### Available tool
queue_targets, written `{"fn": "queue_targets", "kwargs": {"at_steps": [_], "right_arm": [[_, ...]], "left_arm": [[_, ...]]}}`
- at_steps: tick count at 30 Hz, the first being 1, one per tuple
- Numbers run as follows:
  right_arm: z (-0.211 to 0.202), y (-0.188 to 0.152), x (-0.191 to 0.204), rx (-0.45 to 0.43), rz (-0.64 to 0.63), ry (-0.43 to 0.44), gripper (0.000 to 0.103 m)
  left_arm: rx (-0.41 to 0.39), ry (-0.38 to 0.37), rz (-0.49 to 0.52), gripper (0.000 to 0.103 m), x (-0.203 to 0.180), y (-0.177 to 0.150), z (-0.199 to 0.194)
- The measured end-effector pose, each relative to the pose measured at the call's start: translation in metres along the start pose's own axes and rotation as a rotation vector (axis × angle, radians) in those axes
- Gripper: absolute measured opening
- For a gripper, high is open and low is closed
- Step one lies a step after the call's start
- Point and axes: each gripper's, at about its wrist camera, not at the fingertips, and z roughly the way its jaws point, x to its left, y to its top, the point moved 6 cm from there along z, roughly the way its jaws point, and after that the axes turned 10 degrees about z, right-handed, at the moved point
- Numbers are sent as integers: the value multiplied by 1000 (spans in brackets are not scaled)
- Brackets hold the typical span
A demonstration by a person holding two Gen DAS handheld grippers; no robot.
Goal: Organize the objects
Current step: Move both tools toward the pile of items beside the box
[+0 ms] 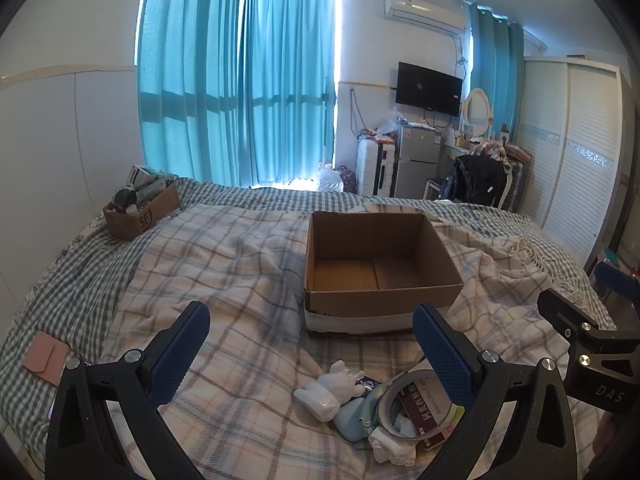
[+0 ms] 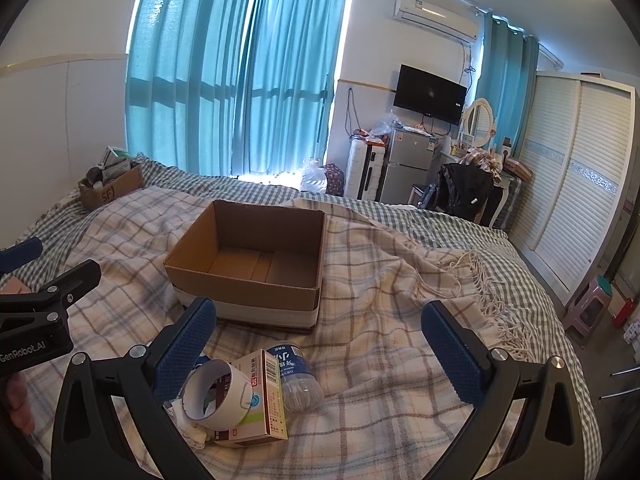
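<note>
An open empty cardboard box (image 1: 380, 276) stands on the plaid blanket; it also shows in the right wrist view (image 2: 256, 264). In front of it lies a small pile: a white figurine (image 1: 332, 392), a tape roll (image 2: 216, 396), a medicine box (image 2: 264, 396), a small plastic bottle (image 2: 296, 376), a pale blue item (image 1: 354, 420) and white cloth (image 1: 392, 444). My left gripper (image 1: 316, 344) is open and empty, above the pile's left side. My right gripper (image 2: 320, 340) is open and empty, above the pile's right side.
A second cardboard box (image 1: 140, 208) full of small items sits at the bed's far left. A pink pouch (image 1: 44, 356) lies at the left edge. Blanket fringe (image 2: 480, 284) trails to the right. A wardrobe (image 2: 576, 184) and a desk chair (image 2: 460, 192) stand beyond the bed.
</note>
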Motion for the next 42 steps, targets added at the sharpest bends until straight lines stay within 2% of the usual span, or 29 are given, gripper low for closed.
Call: {"fn": "queue_targets", "kwargs": {"at_steps": [34,42], "right_arm": [[-12,3,9,-15,-30,6,103],[5,-10,18,38,-44,26,103]], "left_arm": [[7,10,-9,103,2,0,-2],[40,16,-11,103,4,-8,9]]}}
